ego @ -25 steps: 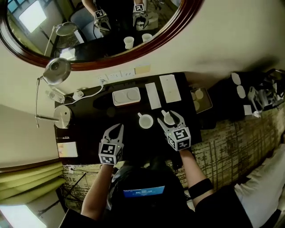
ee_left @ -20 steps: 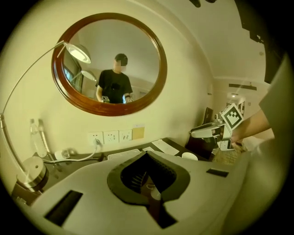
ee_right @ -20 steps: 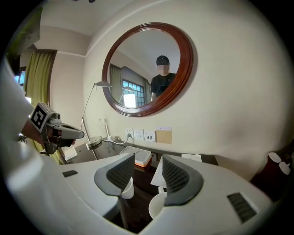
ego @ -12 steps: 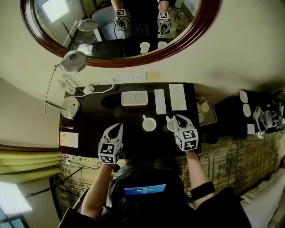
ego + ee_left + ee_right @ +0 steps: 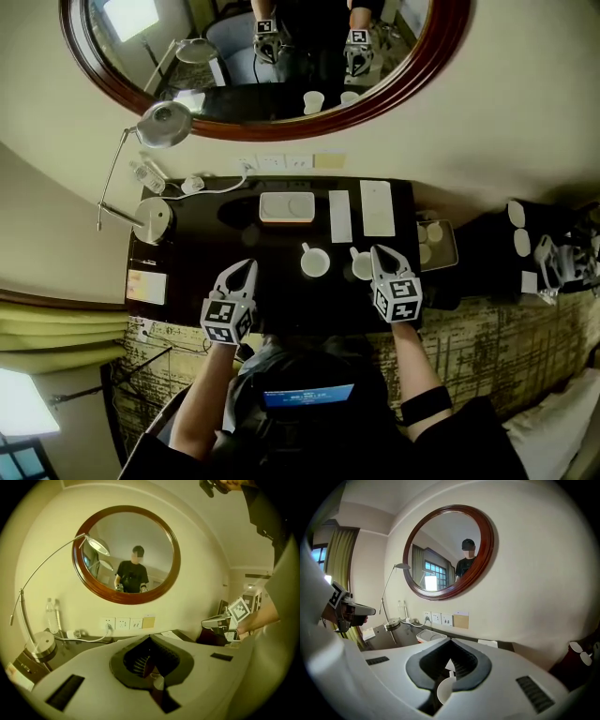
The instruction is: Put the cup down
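Two white cups stand on the dark table (image 5: 206,253): the left cup (image 5: 315,262) and the right cup (image 5: 361,265). My right gripper (image 5: 379,251) hovers just right of the right cup, apart from it. Its jaws have just been closing and now meet with nothing between them. In the right gripper view a cup (image 5: 445,692) shows below through the window of the right gripper (image 5: 451,640). My left gripper (image 5: 246,268) hangs shut and empty over the table's front left. In the left gripper view it (image 5: 150,637) shows a sliver of cup (image 5: 158,682) beneath.
A white tray (image 5: 287,207) and two white cards (image 5: 339,216) (image 5: 377,207) lie at the table's back. A desk lamp base (image 5: 153,221) and a notepad (image 5: 145,286) sit at the left, a small tray with cups (image 5: 437,242) at the right. A round mirror (image 5: 403,80) hangs on the wall.
The right gripper's jaws, open around the right cup a second ago, have shut, and the gripper has drawn back off the cup, which stays on the table. The left gripper has barely shifted.
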`<state>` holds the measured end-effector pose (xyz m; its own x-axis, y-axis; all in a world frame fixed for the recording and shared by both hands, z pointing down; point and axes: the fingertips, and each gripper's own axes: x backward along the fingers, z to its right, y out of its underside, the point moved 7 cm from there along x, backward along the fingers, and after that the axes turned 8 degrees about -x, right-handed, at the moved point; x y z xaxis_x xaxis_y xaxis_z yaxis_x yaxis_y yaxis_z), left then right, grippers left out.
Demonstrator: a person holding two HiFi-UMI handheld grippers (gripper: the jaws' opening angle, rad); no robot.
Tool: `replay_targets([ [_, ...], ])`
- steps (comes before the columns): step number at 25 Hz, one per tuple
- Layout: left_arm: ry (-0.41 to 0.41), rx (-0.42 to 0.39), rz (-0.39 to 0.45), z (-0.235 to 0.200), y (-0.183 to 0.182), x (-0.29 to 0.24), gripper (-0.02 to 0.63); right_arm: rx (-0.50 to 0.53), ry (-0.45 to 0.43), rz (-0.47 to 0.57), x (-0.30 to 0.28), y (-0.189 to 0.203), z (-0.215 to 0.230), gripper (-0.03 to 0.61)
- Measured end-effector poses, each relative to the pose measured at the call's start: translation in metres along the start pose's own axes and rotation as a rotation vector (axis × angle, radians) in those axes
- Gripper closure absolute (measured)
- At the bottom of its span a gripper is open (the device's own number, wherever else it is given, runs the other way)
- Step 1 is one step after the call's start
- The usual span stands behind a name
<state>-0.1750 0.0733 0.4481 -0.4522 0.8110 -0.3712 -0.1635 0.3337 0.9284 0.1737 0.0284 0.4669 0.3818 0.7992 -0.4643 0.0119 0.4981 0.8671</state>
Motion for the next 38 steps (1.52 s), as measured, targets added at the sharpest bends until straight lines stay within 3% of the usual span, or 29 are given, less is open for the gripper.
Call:
replay_targets([
  [17,0.057,-0.009,-0.008,0.023,0.008,-0.013,0.612,-0.067,0.02,0.0,0.002,0.01,0.02,0.575],
  [21,0.111,-0.023,-0.059,0.042,0.03,-0.025,0.508,-0.064,0.022,-0.016,-0.002,0.013,0.028,0.575],
  [27,0.14,-0.002,-0.146,0.08,0.074,-0.061,0.185,-0.059,0.012,-0.06,-0.007,0.027,0.042,0.575],
  [29,0.145,0.001,-0.161,0.092,0.087,-0.076,0.124,-0.05,0.008,-0.073,-0.012,0.031,0.05,0.575],
  [34,0.152,0.006,-0.189,0.118,0.115,-0.114,0.055,-0.028,0.006,-0.083,-0.018,0.028,0.069,0.574],
  [38,0.121,0.006,-0.194,0.13,0.129,-0.142,0.046,-0.004,0.008,-0.085,-0.017,0.025,0.085,0.574],
])
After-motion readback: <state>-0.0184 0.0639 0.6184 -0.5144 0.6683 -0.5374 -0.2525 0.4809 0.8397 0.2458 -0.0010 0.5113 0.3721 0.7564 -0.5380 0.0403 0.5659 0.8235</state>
